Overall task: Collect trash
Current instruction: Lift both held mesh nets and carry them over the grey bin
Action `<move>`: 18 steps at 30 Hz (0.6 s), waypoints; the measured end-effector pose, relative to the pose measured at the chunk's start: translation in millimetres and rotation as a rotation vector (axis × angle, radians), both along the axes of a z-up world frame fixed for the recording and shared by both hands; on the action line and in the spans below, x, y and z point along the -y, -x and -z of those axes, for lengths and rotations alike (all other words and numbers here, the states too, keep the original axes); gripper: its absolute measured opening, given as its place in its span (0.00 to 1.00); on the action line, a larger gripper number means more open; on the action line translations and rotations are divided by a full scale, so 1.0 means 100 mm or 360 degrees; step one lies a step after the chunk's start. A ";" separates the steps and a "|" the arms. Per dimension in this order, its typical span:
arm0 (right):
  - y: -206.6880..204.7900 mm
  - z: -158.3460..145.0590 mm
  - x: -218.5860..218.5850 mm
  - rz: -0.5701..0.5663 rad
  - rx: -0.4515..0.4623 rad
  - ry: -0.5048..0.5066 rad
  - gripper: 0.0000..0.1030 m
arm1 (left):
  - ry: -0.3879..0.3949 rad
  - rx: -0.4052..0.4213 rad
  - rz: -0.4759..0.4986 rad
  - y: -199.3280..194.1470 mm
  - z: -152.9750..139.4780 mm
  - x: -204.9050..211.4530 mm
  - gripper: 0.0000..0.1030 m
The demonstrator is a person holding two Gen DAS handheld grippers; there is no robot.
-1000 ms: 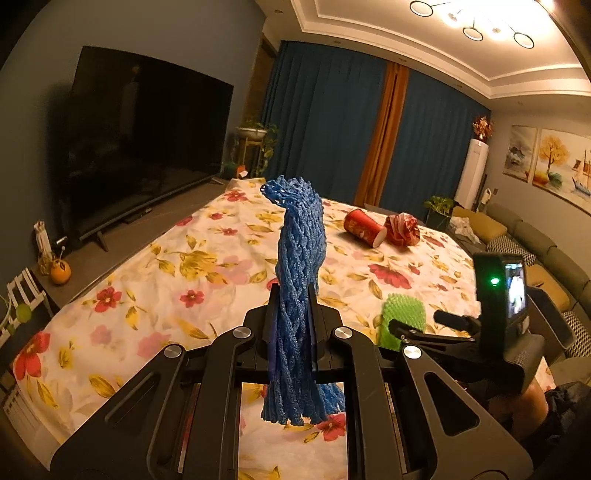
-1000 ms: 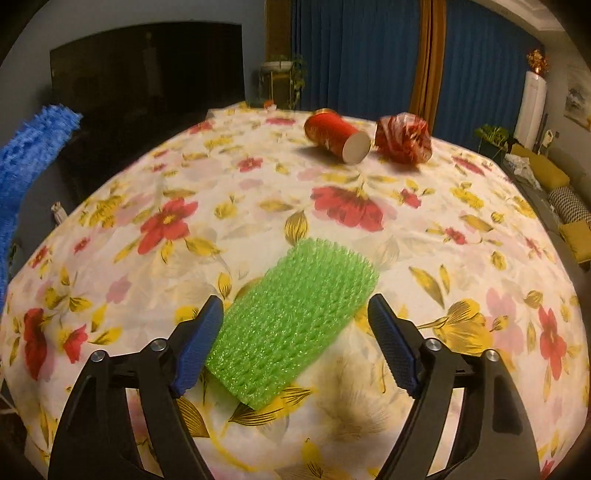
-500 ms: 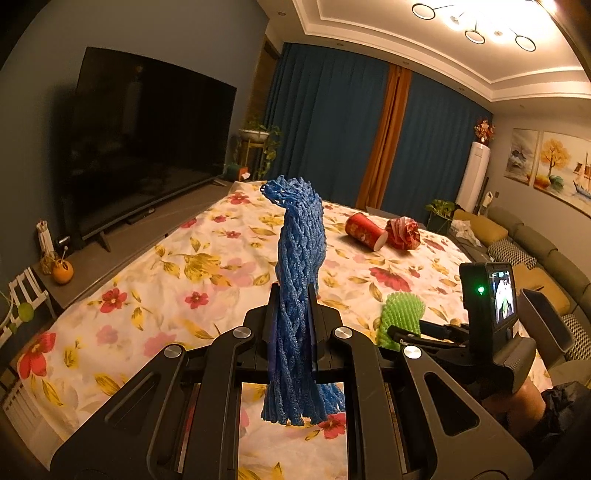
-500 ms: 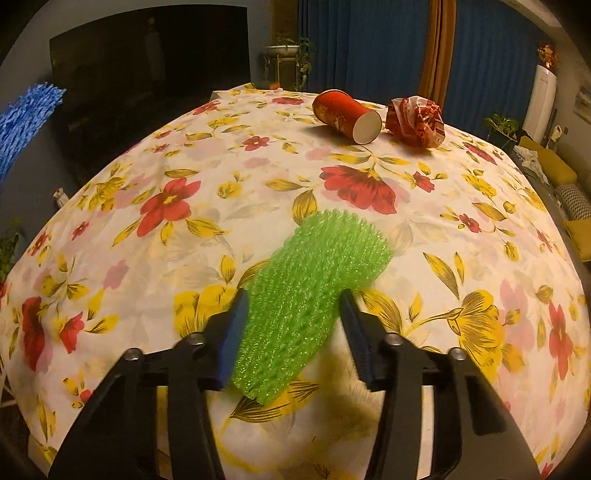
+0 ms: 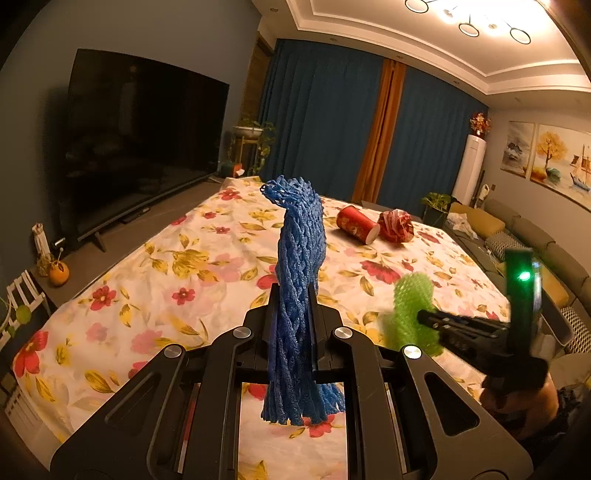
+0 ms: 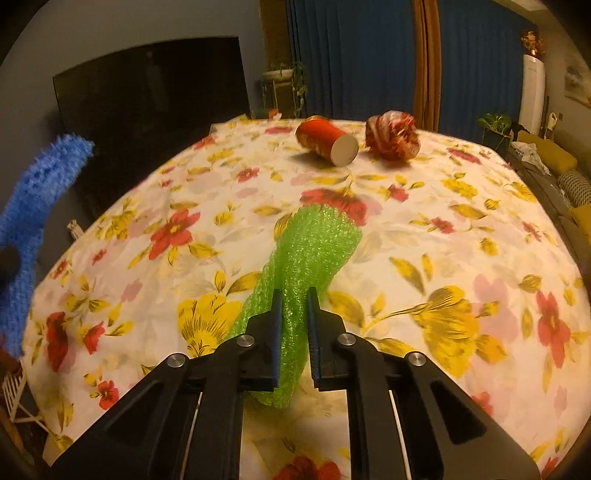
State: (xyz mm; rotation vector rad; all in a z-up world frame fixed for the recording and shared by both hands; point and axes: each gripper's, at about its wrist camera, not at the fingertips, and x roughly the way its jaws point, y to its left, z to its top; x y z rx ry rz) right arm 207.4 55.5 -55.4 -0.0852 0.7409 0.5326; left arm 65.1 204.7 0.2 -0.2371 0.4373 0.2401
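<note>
Overhead, ceiling lights glare above floral tablecloth.

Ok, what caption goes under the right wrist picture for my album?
Right gripper pinches green foam net over flowered tablecloth; red cup lies beyond.

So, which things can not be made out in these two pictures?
- Blue foam net: in the right wrist view, blurred and cut off by the left edge.
- Green foam net: in the left wrist view, blurred, partly behind the right gripper.
- Trash bin: none in either view.
- Red paper cup: print too small to read.
</note>
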 end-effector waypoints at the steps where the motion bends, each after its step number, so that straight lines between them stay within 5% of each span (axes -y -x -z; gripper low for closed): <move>1: 0.03 -0.06 0.06 0.0005 0.0024 -0.0018 0.13 | -0.0002 0.0001 0.0004 -0.01 0.00 0.02 0.11; 18: 0.29 -0.53 0.87 0.0122 0.0233 -0.0137 0.13 | -0.0092 0.0031 0.0252 -0.38 -0.13 0.80 0.11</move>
